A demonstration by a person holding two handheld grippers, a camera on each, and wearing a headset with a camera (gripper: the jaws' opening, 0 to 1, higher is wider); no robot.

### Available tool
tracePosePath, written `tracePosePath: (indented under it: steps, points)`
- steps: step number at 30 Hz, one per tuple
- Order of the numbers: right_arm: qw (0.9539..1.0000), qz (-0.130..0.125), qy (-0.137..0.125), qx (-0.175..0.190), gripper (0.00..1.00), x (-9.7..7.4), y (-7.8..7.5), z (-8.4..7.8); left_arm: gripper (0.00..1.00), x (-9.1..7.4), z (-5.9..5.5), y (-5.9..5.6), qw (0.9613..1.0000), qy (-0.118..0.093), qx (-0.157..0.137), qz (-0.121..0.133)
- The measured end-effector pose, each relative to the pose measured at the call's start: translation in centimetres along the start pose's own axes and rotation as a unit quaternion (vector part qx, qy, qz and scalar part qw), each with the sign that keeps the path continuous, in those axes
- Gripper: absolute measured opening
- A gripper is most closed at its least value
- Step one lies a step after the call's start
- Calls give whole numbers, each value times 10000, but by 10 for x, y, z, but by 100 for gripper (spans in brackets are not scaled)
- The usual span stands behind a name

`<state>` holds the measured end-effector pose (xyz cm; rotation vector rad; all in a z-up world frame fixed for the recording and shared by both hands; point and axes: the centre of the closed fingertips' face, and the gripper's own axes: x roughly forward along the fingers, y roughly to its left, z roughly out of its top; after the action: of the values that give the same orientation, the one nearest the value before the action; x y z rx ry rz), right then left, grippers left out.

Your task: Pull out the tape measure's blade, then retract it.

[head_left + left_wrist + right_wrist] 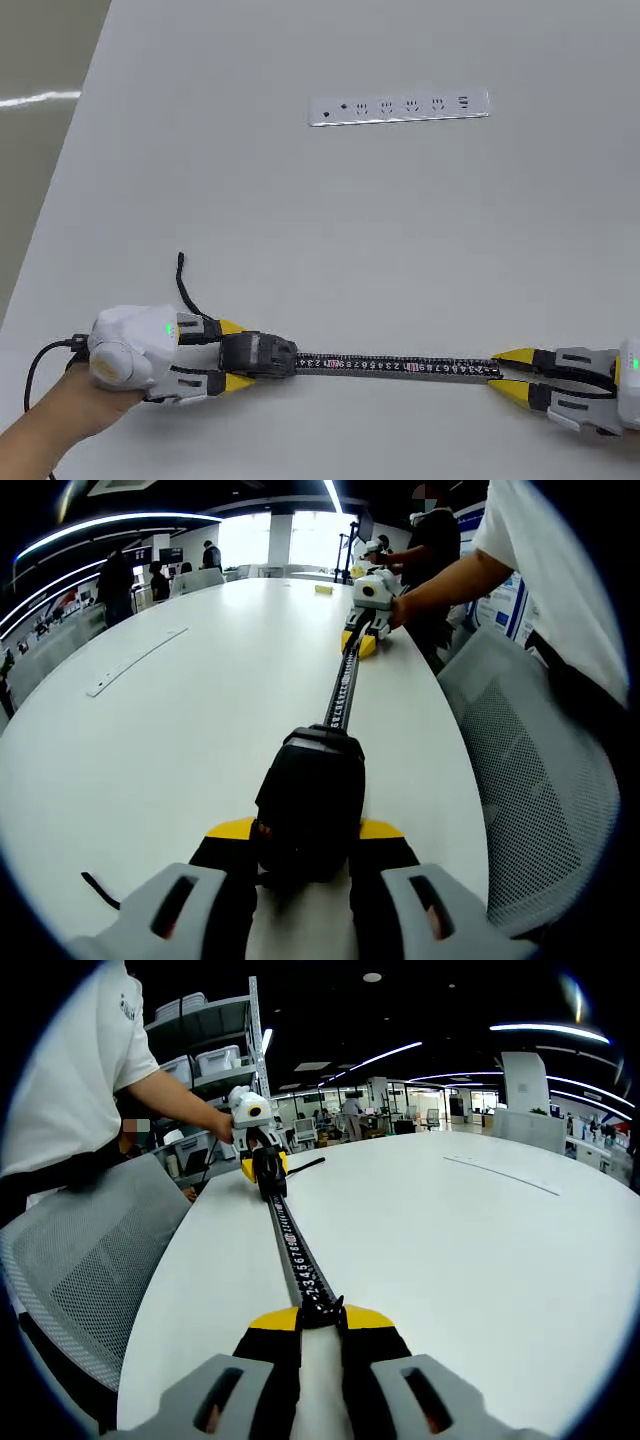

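Tape measure case (257,354) is sitting clenched in my left tool (238,354) on the worktop (350,230), while my right tool (498,371) is pinching the blade (400,366) at its tip, stretched flat between them. I'm judging the pull-out done; next I'm needing to ease the tip back toward the case under control. My right tool's jaws are hiding the end hook, and that tool is running off the frame.

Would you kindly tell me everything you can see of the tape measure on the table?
The tape measure has a compact black case, plastic by its look, lying on the white table and clamped between the yellow tips of the left claw. Its blade is dark with pale numerals and is drawn out straight, low along the table, to the right claw, which pinches its end.
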<state>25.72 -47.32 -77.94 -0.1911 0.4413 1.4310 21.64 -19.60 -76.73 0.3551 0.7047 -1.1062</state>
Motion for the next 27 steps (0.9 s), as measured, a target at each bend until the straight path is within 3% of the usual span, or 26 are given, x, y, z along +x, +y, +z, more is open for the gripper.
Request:
tracePosePath:
  steps: [27]
  points:
    - [9999,-103,-72,61,30,-2,-3,7,44,3,7,4,9999,-89,-85,65]
